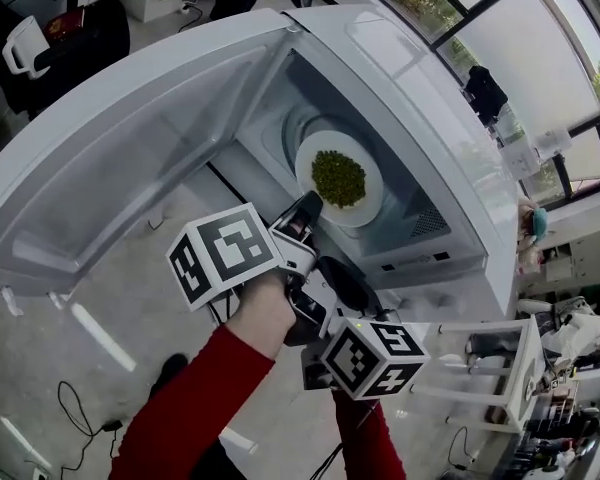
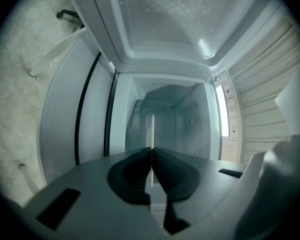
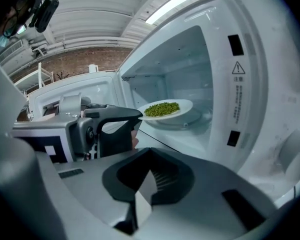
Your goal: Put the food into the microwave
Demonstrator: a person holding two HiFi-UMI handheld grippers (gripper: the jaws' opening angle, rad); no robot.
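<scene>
A white plate [image 1: 368,206] heaped with green peas [image 1: 338,177] hovers inside the open microwave [image 1: 430,118], above its glass turntable [image 3: 190,121]. My left gripper [image 1: 308,208] is shut on the plate's near rim. In the left gripper view the plate [image 2: 151,129] shows edge-on as a thin white line between the closed jaws [image 2: 151,156]. The right gripper view has the plate [image 3: 182,105], the peas [image 3: 162,108] and the left gripper [image 3: 135,116] at the cavity's mouth. My right gripper [image 1: 342,276] hangs below and behind the left one, jaws together [image 3: 149,176], holding nothing.
The microwave door [image 1: 130,138] swings wide open to the left. Its front frame with a warning label [image 3: 238,79] lies right of the opening. A white frame stand [image 1: 500,368] is at lower right, and cables [image 1: 80,408] lie on the floor.
</scene>
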